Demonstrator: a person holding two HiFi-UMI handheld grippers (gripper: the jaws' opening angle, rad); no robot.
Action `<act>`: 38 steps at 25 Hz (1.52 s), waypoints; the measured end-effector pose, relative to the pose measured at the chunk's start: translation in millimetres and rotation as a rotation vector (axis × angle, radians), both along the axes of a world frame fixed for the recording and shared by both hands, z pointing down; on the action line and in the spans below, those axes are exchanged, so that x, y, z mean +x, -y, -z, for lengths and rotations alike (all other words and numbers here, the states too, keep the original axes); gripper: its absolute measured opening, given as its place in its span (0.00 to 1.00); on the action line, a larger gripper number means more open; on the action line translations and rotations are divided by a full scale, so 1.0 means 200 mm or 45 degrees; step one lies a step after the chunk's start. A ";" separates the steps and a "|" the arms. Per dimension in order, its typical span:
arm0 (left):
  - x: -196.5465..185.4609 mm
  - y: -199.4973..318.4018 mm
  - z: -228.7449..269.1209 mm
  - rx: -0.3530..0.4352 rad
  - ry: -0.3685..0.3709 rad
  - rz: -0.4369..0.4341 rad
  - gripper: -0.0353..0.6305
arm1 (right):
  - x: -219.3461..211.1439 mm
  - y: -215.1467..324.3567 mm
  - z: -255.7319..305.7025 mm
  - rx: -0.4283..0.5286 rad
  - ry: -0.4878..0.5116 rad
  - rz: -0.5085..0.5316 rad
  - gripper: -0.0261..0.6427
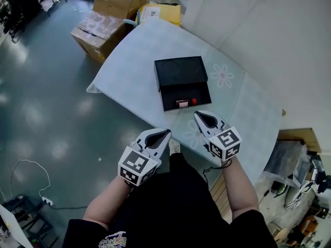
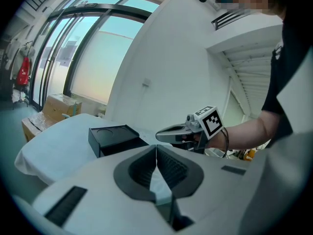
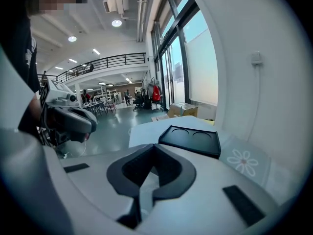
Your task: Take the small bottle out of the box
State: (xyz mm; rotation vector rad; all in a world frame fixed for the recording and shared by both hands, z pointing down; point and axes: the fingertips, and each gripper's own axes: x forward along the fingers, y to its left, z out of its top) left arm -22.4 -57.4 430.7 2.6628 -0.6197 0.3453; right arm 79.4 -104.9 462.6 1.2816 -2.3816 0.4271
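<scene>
The left claw (image 1: 164, 132) and right claw (image 1: 198, 114) are pressed together, empty, near the open black rectangular box (image 1: 181, 74) on the pale-clothed tabletop (image 1: 248, 112); seemingly a small red-capped bottle (image 1: 186, 103) lies inside

One table (image 1: 248, 112) carries one black box (image 1: 181, 71) holding one small bottle (image 1: 186, 103). The box's top shows two round hollows (image 3: 179, 130). Two tools are in view: the left tool (image 1: 164, 134) at 7 o'clock, the right tool (image 1: 199, 116) at 5 o'clock. On the floor (image 1: 46, 112) at 11 o'clock stand two cardboard boxes (image 1: 101, 31); one yellow parcel (image 1: 163, 12) shows at 12 o'clock.
</scene>
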 end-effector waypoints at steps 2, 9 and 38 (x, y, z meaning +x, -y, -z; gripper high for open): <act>0.03 0.02 -0.01 -0.005 0.005 0.016 0.10 | 0.04 0.04 -0.05 -0.025 -0.043 0.046 0.07; 0.08 0.07 -0.04 -0.026 0.016 0.070 0.10 | 0.15 0.17 -0.26 -0.160 -0.199 0.207 0.07; 0.14 0.20 -0.19 -0.136 0.073 0.231 0.10 | 0.24 0.35 -0.82 -0.749 -0.737 1.124 0.27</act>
